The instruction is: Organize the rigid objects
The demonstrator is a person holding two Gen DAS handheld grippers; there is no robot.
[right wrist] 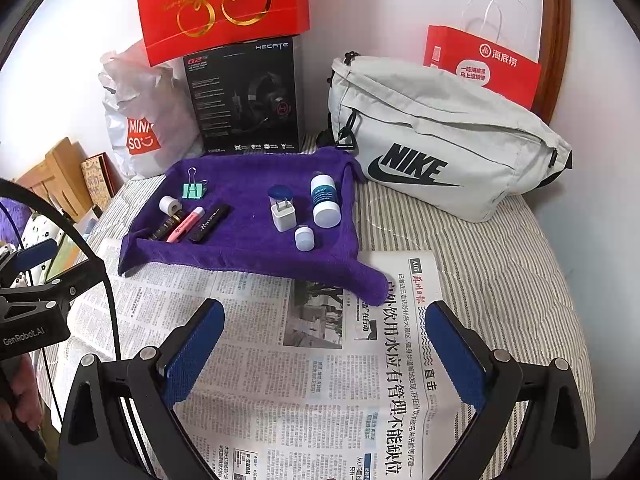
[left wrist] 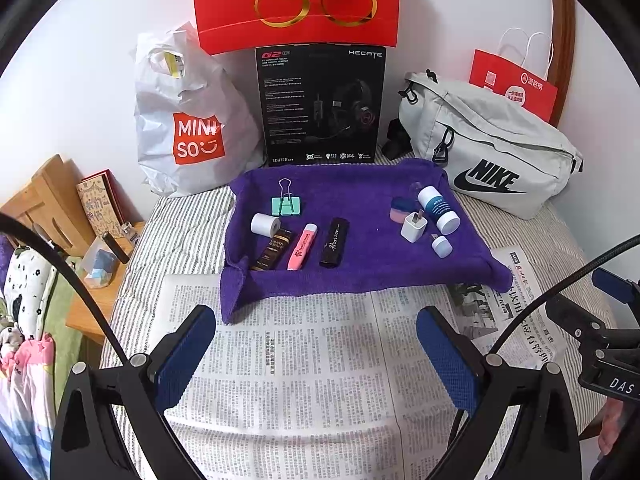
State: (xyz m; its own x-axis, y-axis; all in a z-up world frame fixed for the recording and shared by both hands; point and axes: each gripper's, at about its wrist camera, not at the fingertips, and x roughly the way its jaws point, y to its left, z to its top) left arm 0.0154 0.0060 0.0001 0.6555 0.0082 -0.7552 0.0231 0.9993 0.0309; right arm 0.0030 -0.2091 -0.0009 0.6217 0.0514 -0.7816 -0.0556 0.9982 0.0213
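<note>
A purple towel (left wrist: 360, 272) (right wrist: 240, 252) lies on newspaper and carries several small objects. On its left: a teal binder clip (left wrist: 285, 203), a white roll (left wrist: 265, 224), a dark brown tube (left wrist: 272, 254), a pink highlighter (left wrist: 303, 246) and a black tube (left wrist: 334, 242). On its right: a white charger plug (left wrist: 414, 226) (right wrist: 283, 216), a white and blue bottle (left wrist: 438, 208) (right wrist: 325, 200), a small white cap (left wrist: 442, 246) (right wrist: 305, 238) and a pink and blue round item (left wrist: 400, 209). My left gripper (left wrist: 316, 344) and right gripper (right wrist: 324, 340) are open and empty above the newspaper, short of the towel.
A newspaper (left wrist: 300, 360) (right wrist: 320, 360) covers the striped bedding. Behind the towel stand a white Miniso bag (left wrist: 192, 120), a black headset box (left wrist: 320, 104), a red gift bag (left wrist: 296, 0), a grey Nike bag (left wrist: 488, 148) (right wrist: 440, 136) and a red paper bag (right wrist: 484, 64). A wooden nightstand (left wrist: 100, 280) is at left.
</note>
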